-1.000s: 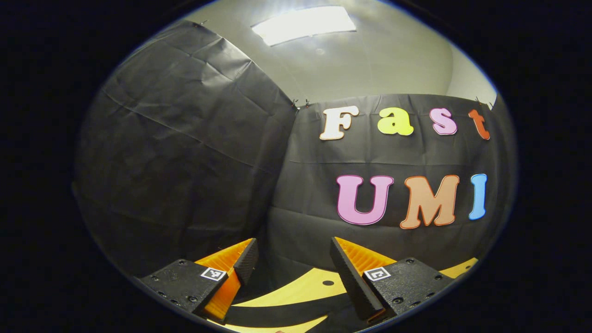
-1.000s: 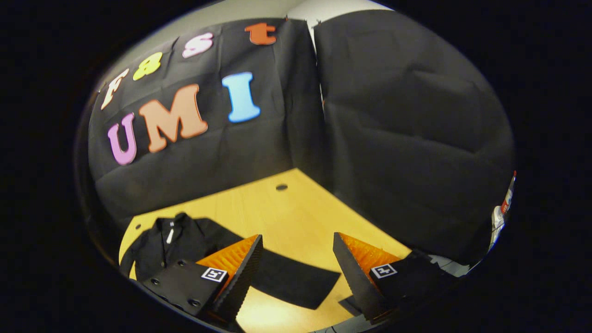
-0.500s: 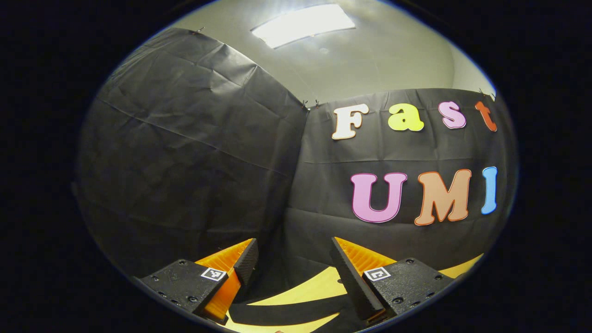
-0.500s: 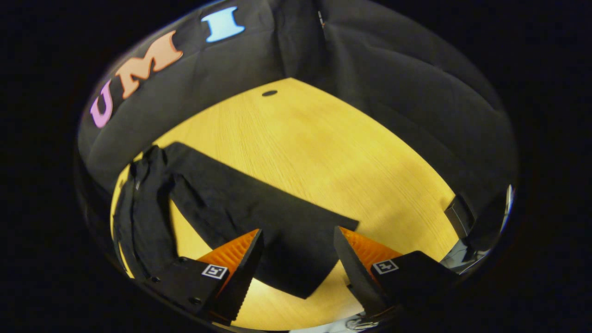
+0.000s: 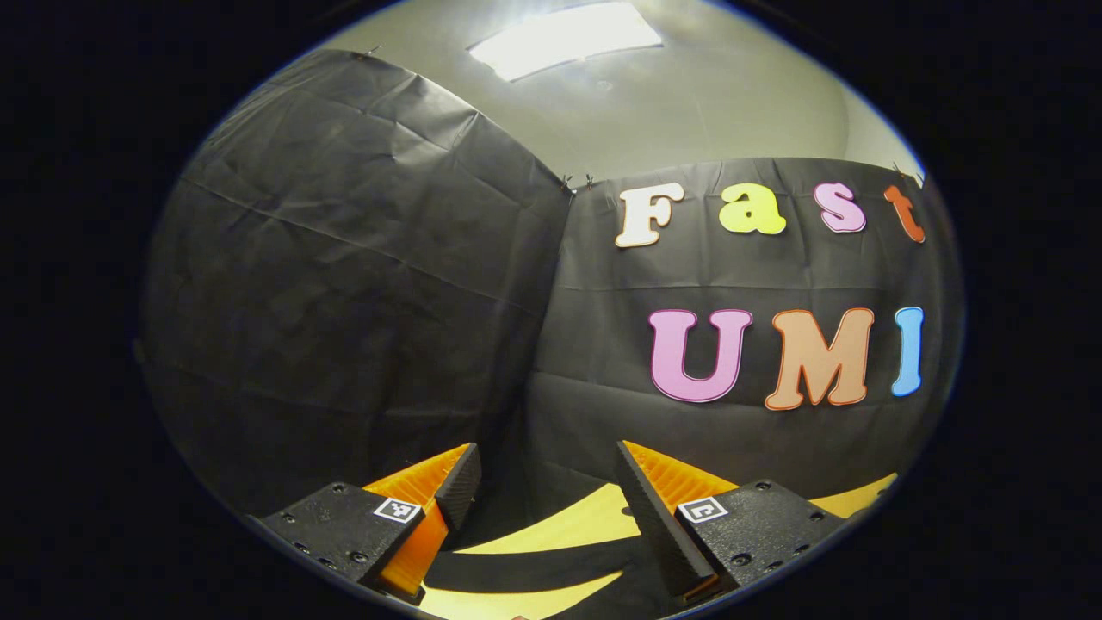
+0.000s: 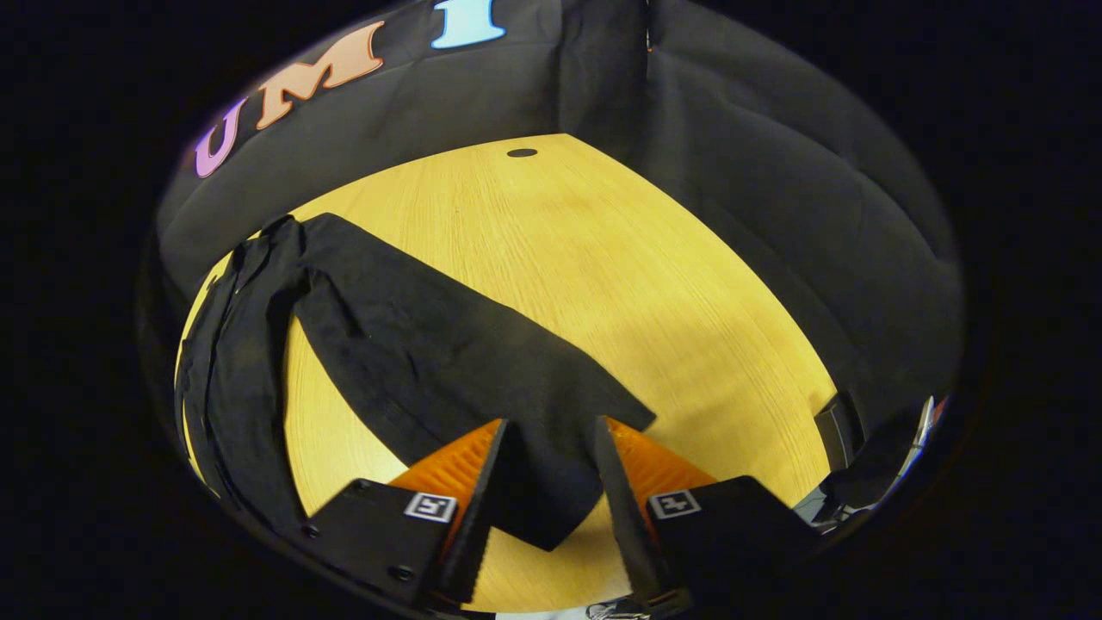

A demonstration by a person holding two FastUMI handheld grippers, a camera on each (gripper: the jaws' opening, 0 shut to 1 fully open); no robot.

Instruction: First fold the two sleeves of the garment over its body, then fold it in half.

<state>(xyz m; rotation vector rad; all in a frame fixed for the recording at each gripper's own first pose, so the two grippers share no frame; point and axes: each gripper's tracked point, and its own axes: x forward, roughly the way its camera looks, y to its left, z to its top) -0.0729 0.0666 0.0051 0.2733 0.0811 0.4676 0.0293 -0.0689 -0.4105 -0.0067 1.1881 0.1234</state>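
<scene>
R gripper [image 6: 551, 430] jaws part-open, astride cuff end of black garment's [image 6: 258, 344] sleeve [image 6: 448, 344] on table [image 6: 603, 258]; contact unclear. Garment body cut off at left. L gripper [image 5: 542, 474] open, sleeve strip below. No readable label.

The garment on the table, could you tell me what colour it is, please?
Plain black garment; clearest in the right gripper view.

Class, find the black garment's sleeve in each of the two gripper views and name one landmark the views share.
Left gripper view: a dark sleeve lies as a band across the table at the bottom, between the left gripper fingers.
Right gripper view: a sleeve runs from upper left to bottom centre, its cuff between the right gripper fingers.
Shared landmark: the yellow wooden table.
</scene>
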